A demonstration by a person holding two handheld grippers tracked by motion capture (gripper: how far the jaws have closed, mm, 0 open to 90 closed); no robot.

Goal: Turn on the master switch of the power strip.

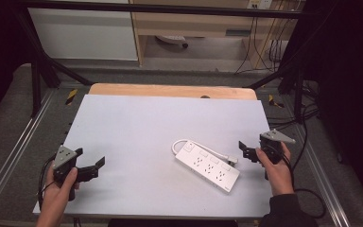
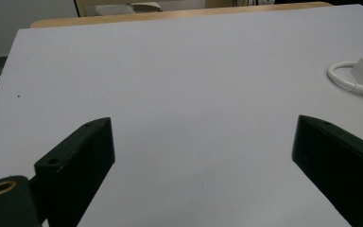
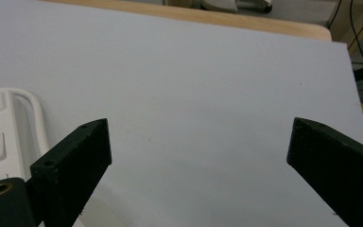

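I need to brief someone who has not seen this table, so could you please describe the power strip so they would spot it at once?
Start at the pale grey table top and look to its right half, just left of the right gripper, whose jaws stand open. There lies the power strip, flat and set at a slant. It is a long white block with rows of sockets, and its white cord loops round its far end.

No text or label can be read

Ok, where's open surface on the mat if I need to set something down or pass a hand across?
The far half of the grey mat, up to the wooden edge, is bare, as is the stretch between the left gripper and the power strip. It's tight between the strip, its cord loop and the right gripper.
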